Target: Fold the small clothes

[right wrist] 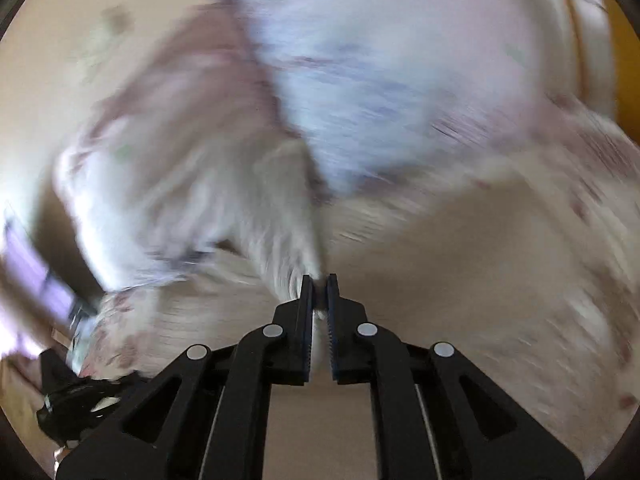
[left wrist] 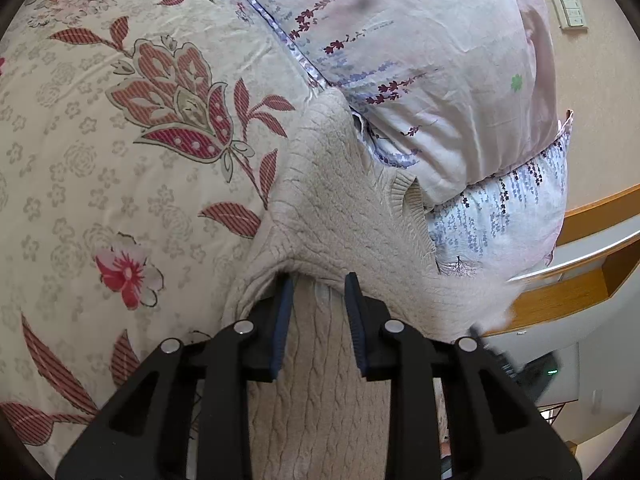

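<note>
Gripping a bunched fold of cream cable-knit sweater (left wrist: 332, 216), the left claw (left wrist: 319, 282) is clenched on the cloth, with knit filling the gap between its blue pads and running back under the frame toward 6 o'clock. From that pinch the sweater spreads toward 12 o'clock across the bed, over a floral sheet (left wrist: 120, 128) on the 9 o'clock side and against a pale lavender pillow (left wrist: 420, 60) at 1 o'clock; a ribbed edge shows at 2 o'clock from the pads. Right claw (right wrist: 319, 280): jaws nearly together, grasping a thin pinch of pale fabric; heavy blur prevents confirming which part of the garment it is. Handling judgement: soft, light, limp, stretchy knit, not fragile, likely to sag and slide out of shape when lifted. Recommended hold is on ribbed hems or seam edges, both corners taken level, rather than mid-panel, where the knit only bunches
</note>
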The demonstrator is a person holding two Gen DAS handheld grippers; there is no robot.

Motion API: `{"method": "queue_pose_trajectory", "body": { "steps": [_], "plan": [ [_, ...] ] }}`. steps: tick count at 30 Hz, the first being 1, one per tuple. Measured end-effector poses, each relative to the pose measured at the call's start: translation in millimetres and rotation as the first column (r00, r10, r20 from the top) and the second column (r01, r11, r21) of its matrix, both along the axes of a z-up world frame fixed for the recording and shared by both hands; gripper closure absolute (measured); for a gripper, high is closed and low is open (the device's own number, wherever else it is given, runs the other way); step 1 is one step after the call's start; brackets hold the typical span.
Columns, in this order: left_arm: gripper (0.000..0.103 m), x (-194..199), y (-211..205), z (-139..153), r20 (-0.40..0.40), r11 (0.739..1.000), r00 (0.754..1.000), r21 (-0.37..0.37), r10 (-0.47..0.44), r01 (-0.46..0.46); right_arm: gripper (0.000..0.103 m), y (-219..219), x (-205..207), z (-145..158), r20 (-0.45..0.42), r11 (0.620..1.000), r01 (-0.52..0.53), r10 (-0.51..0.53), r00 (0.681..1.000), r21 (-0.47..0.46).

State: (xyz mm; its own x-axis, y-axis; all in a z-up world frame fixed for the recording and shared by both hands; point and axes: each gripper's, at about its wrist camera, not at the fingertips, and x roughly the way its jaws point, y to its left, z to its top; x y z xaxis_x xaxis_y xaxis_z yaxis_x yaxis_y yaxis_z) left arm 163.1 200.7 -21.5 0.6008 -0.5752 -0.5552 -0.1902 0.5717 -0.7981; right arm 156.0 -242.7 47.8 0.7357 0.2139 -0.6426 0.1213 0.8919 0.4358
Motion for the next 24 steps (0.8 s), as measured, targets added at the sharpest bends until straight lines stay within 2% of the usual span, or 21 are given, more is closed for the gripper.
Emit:
{"method": "queue_pose_trajectory", "body": {
  "steps": [2, 3, 4, 7, 12, 16, 18, 19, 24],
  "plan": [
    [0.074, 0.1, -0.5, 0.3, 0.000, 1.000, 1.000, 0.001, -0.003, 0.003, 0.071, -27.1, -2.3, -6.2, -0.036, 0.995, 0.052, -0.049, 0.998, 0.082],
    [0.074, 0.2, -0.8, 0.6, 0.000, 1.000, 1.000, 0.002, -0.003, 0.003, 0.066, -39.9, -4.0, -4.2, -0.030, 0.991, 0.085, -0.083, 0.996, 0.106],
    [0.074, -0.1, -0.8, 0.5, -0.001, 1.000, 1.000, 0.000, -0.003, 0.003, 0.056, -47.1, -4.6, -1.4, -0.020, 0.988, 0.102, -0.101, 0.995, 0.115],
    [0.074, -0.2, -1.1, 0.5, -0.002, 1.000, 1.000, 0.000, -0.002, 0.002, 0.054, -61.9, 2.3, 3.1, -0.036, 0.985, 0.129, -0.126, 0.991, 0.114],
    [0.074, 0.2, -0.7, 0.1, -0.002, 1.000, 1.000, 0.000, -0.003, 0.003, 0.056, -67.6, 20.1, -16.7, -0.132, 0.988, 0.125, -0.111, 0.985, 0.096],
    [0.074, 0.4, -0.6, -0.1, -0.002, 1.000, 1.000, -0.001, -0.004, 0.004, 0.068, -60.7, 25.3, -32.7, -0.178, 0.990, 0.086, -0.066, 0.982, 0.108],
    [0.074, 0.5, -0.7, 0.0, -0.002, 1.000, 1.000, 0.000, -0.004, 0.004, 0.077, -55.2, 23.8, -33.9, -0.163, 0.994, 0.057, -0.041, 0.986, 0.095],
    [0.074, 0.6, -0.7, -0.1, -0.002, 1.000, 1.000, 0.000, -0.004, 0.004, 0.093, -52.8, 24.7, -33.2, -0.154, 0.994, 0.039, -0.023, 0.988, 0.103],
    [0.072, 1.1, -1.6, -0.9, -0.004, 1.000, 1.000, -0.003, -0.011, 0.011, 0.094, -51.8, 4.6, 8.4, 0.049, 0.998, 0.059, -0.061, 0.997, 0.038]
  ]
}}
